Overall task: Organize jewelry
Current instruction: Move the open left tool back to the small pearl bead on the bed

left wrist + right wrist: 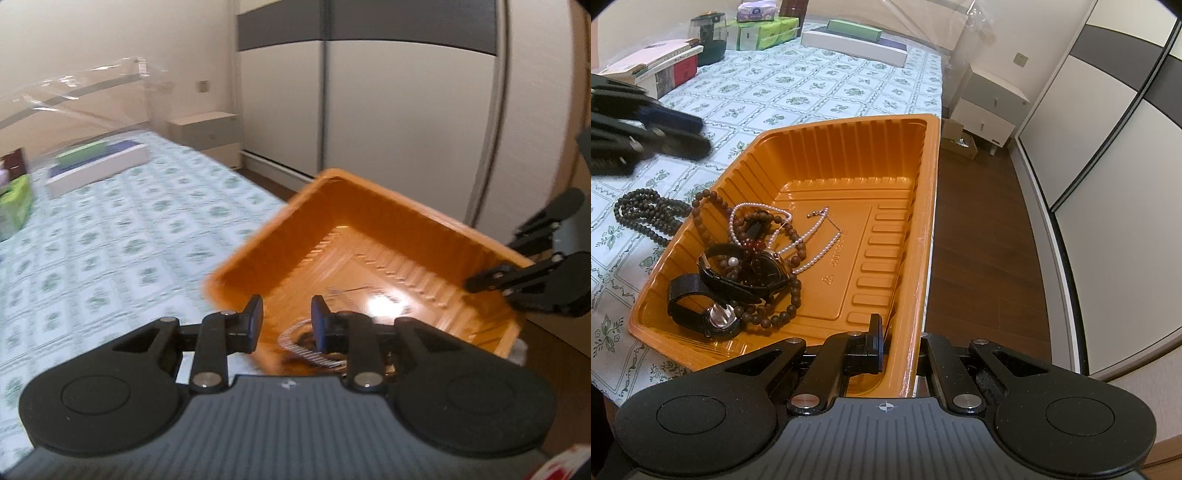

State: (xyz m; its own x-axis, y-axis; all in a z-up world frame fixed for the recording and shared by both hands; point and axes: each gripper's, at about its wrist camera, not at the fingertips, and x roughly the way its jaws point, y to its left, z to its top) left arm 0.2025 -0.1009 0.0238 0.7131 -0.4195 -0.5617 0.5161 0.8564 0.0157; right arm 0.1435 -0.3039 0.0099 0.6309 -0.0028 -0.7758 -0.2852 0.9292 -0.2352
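Observation:
An orange plastic tray (923, 192) sits at the right edge of a table with a patterned cloth. Inside lie a pearl necklace (812, 243), brown bead strings (792, 295) and two black watches (738, 280). A dark bead string (646, 214) lies on the cloth left of the tray, with one strand over the rim. My right gripper (899, 343) is shut on the tray's near right wall, one finger inside, one outside. My left gripper (286, 321) is open and empty above the tray (369, 206), which looks blurred there. It also shows at the left of the right wrist view (665, 136).
At the far end of the table stand books (657, 62), a dark jar (709, 37), tissue packs (764, 29) and a flat white box (857, 44). Right of the table are wooden floor (979, 240), a bedside cabinet (990, 107) and a wardrobe (1108, 129).

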